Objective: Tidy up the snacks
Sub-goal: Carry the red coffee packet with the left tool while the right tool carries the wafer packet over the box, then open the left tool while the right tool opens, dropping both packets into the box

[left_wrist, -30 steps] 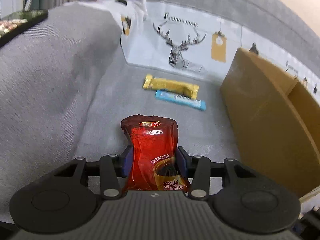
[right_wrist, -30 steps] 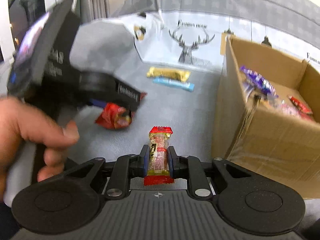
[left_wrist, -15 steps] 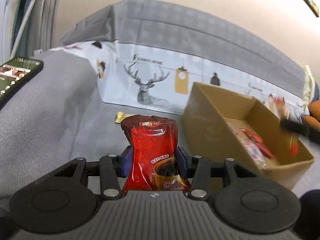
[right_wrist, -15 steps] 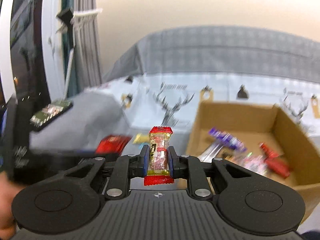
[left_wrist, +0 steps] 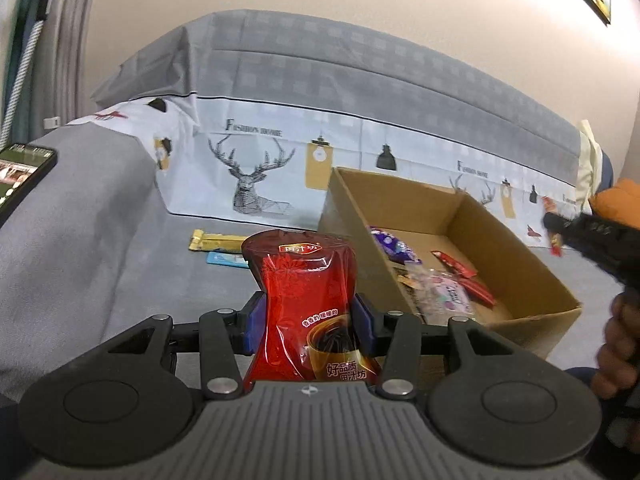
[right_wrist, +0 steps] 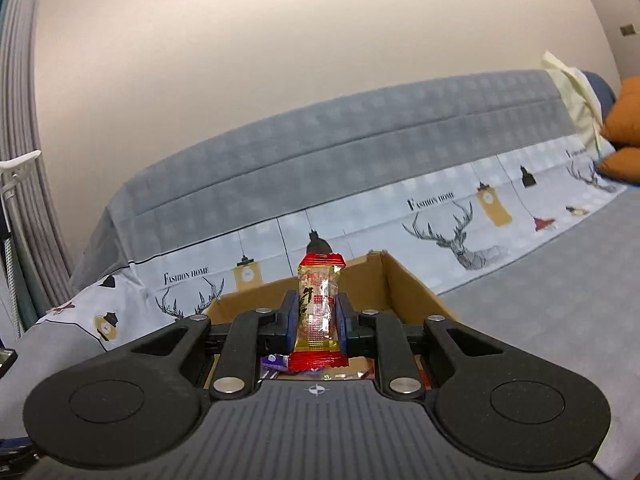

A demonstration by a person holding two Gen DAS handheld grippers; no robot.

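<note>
Right tool [right_wrist: 318, 316] over half-hidden box [right_wrist: 404, 280]

Two bars [left_wrist: 216, 240] lie left of box [left_wrist: 520, 240].

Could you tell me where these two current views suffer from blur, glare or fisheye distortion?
Left wrist view: the red pouch in the left gripper is sharp with slight film glare; the right gripper at the edge is motion-blurred; the sofa back bows.
Right wrist view: the small snack bar is crisp; the cardboard box and wall curve; no harsh shadows.
</note>
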